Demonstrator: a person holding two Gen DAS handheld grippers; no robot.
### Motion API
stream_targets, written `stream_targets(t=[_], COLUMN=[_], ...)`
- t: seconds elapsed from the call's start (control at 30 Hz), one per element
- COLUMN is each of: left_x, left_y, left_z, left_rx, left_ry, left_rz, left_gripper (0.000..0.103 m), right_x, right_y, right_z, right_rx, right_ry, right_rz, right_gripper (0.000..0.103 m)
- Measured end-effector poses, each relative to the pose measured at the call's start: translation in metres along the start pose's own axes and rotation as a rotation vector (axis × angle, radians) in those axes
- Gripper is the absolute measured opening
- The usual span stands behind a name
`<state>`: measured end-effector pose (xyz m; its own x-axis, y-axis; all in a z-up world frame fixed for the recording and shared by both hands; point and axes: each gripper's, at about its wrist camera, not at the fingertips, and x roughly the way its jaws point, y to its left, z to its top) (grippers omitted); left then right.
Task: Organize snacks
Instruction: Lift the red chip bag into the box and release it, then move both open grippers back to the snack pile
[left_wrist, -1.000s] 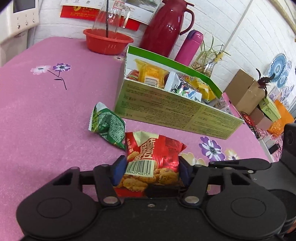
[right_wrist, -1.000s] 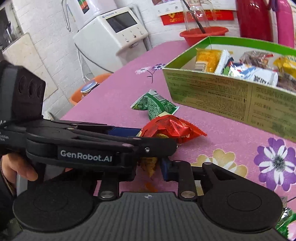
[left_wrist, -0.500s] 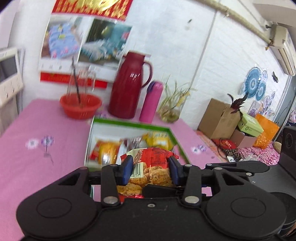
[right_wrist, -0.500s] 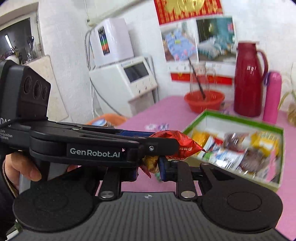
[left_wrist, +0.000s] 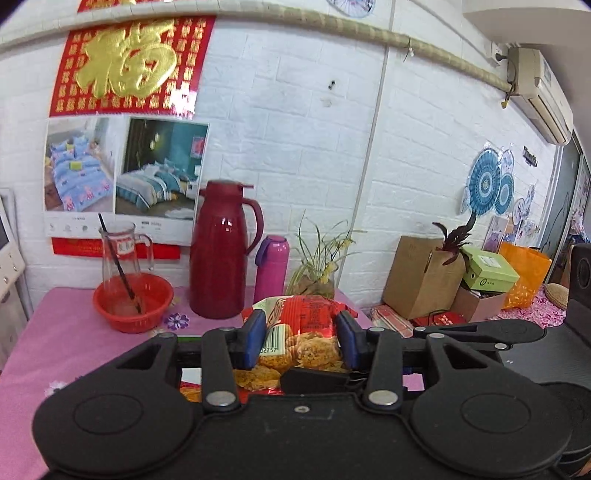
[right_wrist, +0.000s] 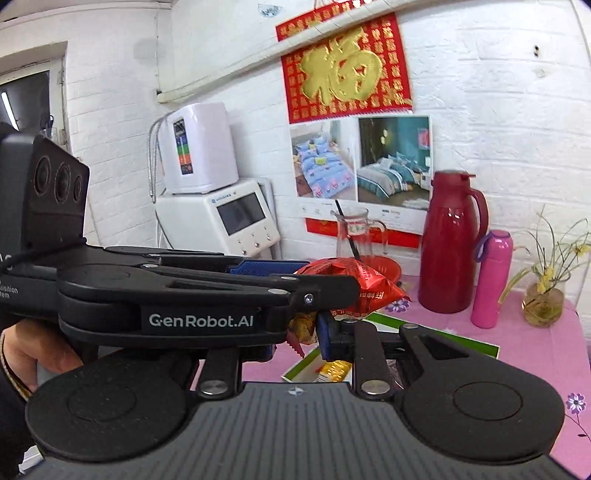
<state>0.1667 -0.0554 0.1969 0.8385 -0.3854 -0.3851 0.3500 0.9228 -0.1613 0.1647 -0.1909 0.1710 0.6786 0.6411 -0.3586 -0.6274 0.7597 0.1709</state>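
My left gripper (left_wrist: 301, 338) is shut on a red snack packet (left_wrist: 306, 325) printed with fried pieces and a barcode, held high in the air. In the right wrist view the same left gripper (right_wrist: 306, 295) crosses from the left with the red packet (right_wrist: 365, 288) sticking out. It hangs over the green-edged snack box (right_wrist: 436, 332), where a yellow packet (right_wrist: 332, 369) shows inside. My right gripper sits behind the left one; only its right blue pad (right_wrist: 325, 332) shows, and its left finger is hidden, so its state is unclear.
On the pink flowered table (left_wrist: 55, 339) stand a red bowl with a glass jug (left_wrist: 129, 299), a red thermos (left_wrist: 221, 254), a pink bottle (left_wrist: 273, 266) and a plant vase (left_wrist: 314, 280). A white appliance (right_wrist: 221, 218) stands left. Cardboard boxes (left_wrist: 424, 280) sit right.
My left gripper has lifted the red packet from the table and carried it up over the snack box. Both views have tilted up toward the wall.
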Motion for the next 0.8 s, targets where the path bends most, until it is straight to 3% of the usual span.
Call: stream_targets(t=[0.33, 0.4, 0.43, 0.47, 0.5, 0.57, 0.67, 0.8], left_x=[0.115, 0.135, 0.143, 0.149, 0.154, 0.159, 0.161, 0.144], left_y=[0.049, 0.057, 0.061, 0.063, 0.065, 0.068, 0.072, 0.072], left_z=[-0.042, -0.053, -0.059, -0.065, -0.07, -0.078, -0.084, -0.081], left_rx=[-0.084, -0.089, -0.089, -0.087, -0.081, -0.057, -0.06, -0.072], left_ry=[0.166, 0.175, 0.182, 0.194, 0.199, 0.202, 0.22, 0.198], left_rz=[-0.01, -0.007, 0.002, 0.023, 0.046, 0.063, 0.086, 0.089], left_gripper=[0.058, 0.071, 0.1, 0.103, 0.103, 0.103, 0.103, 0.103], right_x=[0.086, 0.106, 0.115, 0.122, 0.128, 0.136, 0.135, 0.119], right_y=[-0.069, -0.083, -0.089, -0.095, -0.101, -0.108, -0.108, -0.101], right_z=[-0.049, -0.064, -0.072, -0.08, -0.087, -0.098, -0.104, -0.097], right_rx=[0.104, 0.122, 0.13, 0.138, 0.147, 0.154, 0.138, 0.158], right_ry=[0.119, 0.135, 0.147, 0.167, 0.195, 0.231, 0.238, 0.213], right_rz=[-0.005, -0.027, -0.059, -0.092, -0.111, -0.137, -0.195, -0.225], right_gripper=[0.039, 0.041, 0.045, 0.061, 0.069, 0.095, 0.103, 0.103])
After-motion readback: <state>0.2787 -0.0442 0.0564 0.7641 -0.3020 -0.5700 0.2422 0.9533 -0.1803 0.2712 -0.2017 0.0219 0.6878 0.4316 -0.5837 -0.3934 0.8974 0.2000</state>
